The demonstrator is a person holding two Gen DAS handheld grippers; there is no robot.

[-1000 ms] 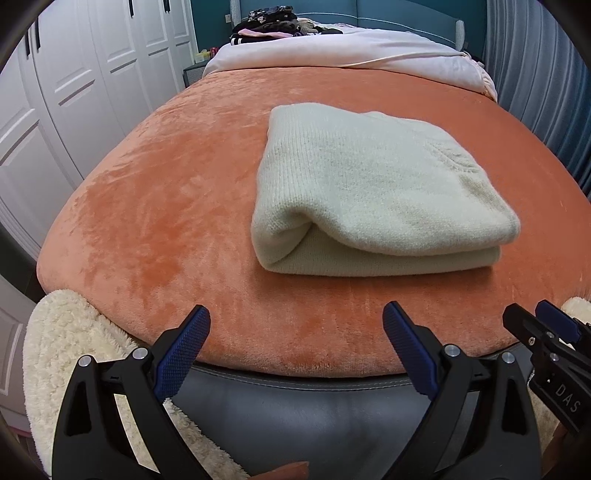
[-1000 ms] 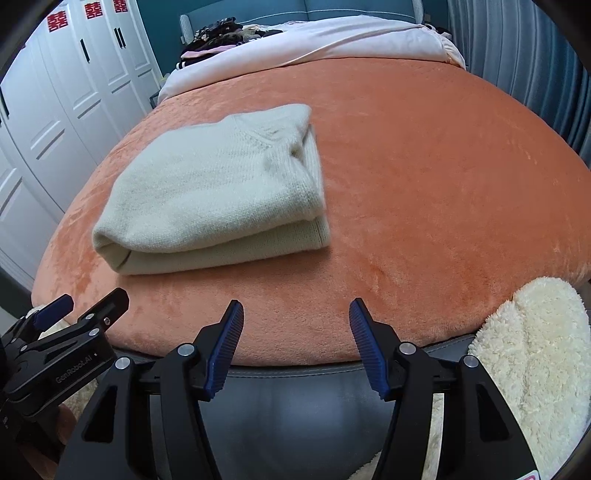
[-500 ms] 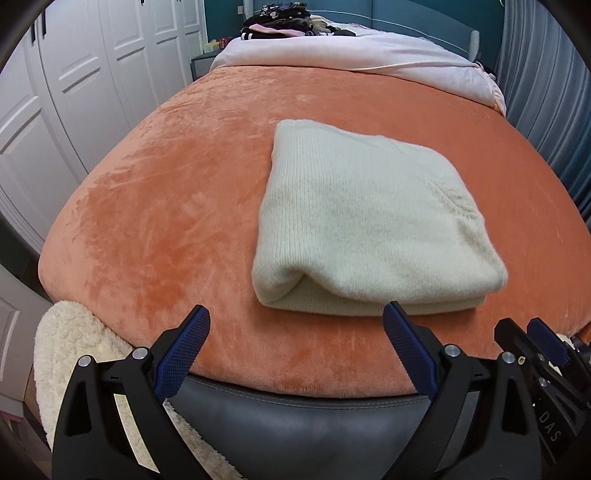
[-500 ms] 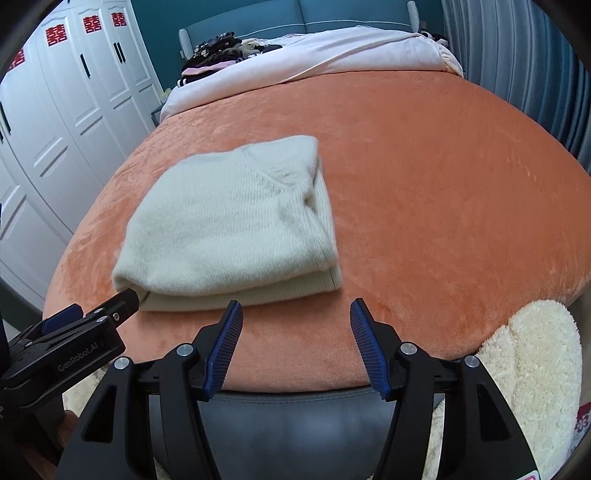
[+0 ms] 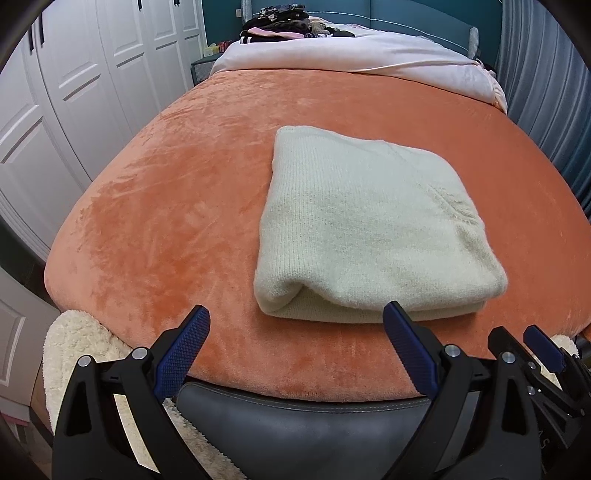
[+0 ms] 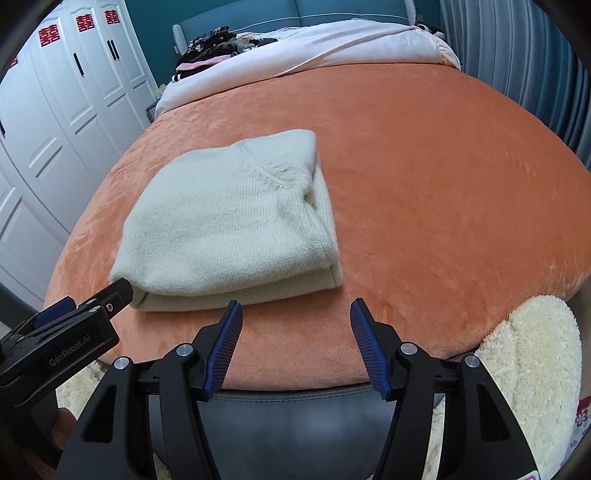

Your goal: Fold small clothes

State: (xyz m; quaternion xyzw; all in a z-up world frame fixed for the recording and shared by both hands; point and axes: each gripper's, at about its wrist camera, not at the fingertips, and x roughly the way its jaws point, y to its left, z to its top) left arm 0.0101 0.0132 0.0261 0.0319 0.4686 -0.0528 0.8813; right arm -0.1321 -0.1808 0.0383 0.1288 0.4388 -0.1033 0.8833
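- The left gripper (image 5: 296,343) has its blue-padded fingers (image 5: 183,349) spread wide apart with nothing between them, hovering over the near edge of the orange blanket (image 5: 159,221).
- The right gripper (image 6: 296,339) is likewise parted and grips nothing; its ribbed blue fingers (image 6: 224,345) point across the same near edge.
- Each gripper shows in the other's view (the left one pokes in from the lower left of the right wrist view, its black tip right by the sweater's near left corner; whether it touches cannot be told).
- The cream knit sweater (image 5: 364,225) lies folded into a thick rectangle on the blanket, just beyond both pairs of fingers, its rounded fold facing them.
- Below the blanket's edge runs a dark grey leather bed frame (image 5: 303,424), with a fluffy cream rug (image 6: 532,369) beside it.
- Farther off, a pale pink duvet (image 5: 354,51) covers the head of the bed, dark clothes (image 5: 280,22) are heaped by it, and white wardrobe doors (image 5: 74,92) stand along the left.
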